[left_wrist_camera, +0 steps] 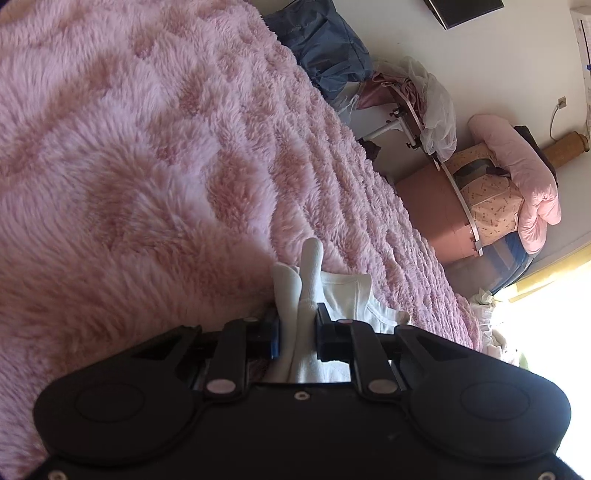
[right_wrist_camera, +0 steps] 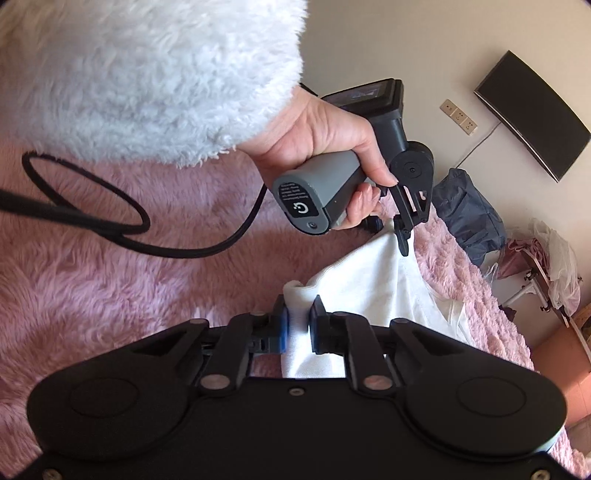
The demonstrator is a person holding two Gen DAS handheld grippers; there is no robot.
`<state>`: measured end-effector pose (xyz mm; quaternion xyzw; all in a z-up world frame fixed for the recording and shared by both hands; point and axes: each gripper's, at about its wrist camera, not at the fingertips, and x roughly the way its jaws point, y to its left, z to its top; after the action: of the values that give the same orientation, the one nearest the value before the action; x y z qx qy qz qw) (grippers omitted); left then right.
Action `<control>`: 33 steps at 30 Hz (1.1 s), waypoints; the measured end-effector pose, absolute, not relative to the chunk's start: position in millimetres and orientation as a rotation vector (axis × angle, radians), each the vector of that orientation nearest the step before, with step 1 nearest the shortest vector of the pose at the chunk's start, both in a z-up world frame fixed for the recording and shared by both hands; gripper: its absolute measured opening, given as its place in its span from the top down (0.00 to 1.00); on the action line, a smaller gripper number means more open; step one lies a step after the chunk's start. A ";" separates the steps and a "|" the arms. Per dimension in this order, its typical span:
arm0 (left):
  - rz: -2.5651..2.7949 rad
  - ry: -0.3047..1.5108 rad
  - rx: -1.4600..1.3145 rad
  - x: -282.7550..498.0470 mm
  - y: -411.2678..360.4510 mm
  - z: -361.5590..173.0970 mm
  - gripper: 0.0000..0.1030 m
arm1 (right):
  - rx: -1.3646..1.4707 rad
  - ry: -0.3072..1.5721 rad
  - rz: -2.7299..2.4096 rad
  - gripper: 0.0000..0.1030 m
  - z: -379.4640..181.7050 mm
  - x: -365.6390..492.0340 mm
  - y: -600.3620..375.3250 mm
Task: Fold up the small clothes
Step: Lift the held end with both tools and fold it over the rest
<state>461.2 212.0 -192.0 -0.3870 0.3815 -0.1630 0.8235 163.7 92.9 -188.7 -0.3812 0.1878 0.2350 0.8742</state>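
Cloth [left_wrist_camera: 301, 291], white and bunched, fills the narrow gap between the fingers of the left gripper [left_wrist_camera: 298, 332] in the left wrist view. The jaws stand nearly together, pressed on the fabric from both sides, and a rolled tip of it sticks up past the fingertips. More of the cloth spreads flat to the right of the gripper, lying on the pink blanket [left_wrist_camera: 147, 147] (a shaggy, tufted one that covers most of this view). Beyond the blanket's far edge sit a blue bag [left_wrist_camera: 321, 48], a pile of pink bedding [left_wrist_camera: 524, 184] and, at the top, a dark screen [left_wrist_camera: 465, 11] on the wall.

From the right wrist view, the right gripper [right_wrist_camera: 298, 325] is likewise closed down on the cloth [right_wrist_camera: 369, 280], its blue-edged pad and its black pad squeezing a fold of white fabric with almost no gap between them. From that fold the cloth runs up and to the right, away from the gripper, to the other gripper [right_wrist_camera: 400, 236], whose black fingers meet the cloth's far corner. A hand [right_wrist_camera: 332, 136] wraps that tool's grey handle, and a fluffy white sleeve [right_wrist_camera: 147, 74] covers the wrist above it. A black cable [right_wrist_camera: 92, 218] loops over the blanket [right_wrist_camera: 92, 295] to the left of the cloth. To the right of the cloth the blue bag [right_wrist_camera: 469, 210] leans by the wall, with the screen [right_wrist_camera: 532, 110] above it.
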 end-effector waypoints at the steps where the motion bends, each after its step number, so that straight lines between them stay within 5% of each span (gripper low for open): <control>1: -0.353 0.808 -0.818 461.8 208.7 -186.1 0.87 | -0.779 0.387 0.486 0.91 -184.1 163.5 88.5; 18: -0.486 0.788 -0.676 479.2 25.4 -100.9 0.88 | -0.522 0.337 0.296 0.92 -125.1 166.1 -63.7; 33: -0.524 0.897 -0.555 500.9 -186.2 -137.3 0.88 | -0.326 0.443 0.070 0.92 -149.2 174.1 -228.1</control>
<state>500.9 -186.2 -137.3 -0.2616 0.4231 -0.2472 0.8315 174.1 -228.1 -149.2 -0.1610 0.2187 0.0346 0.9618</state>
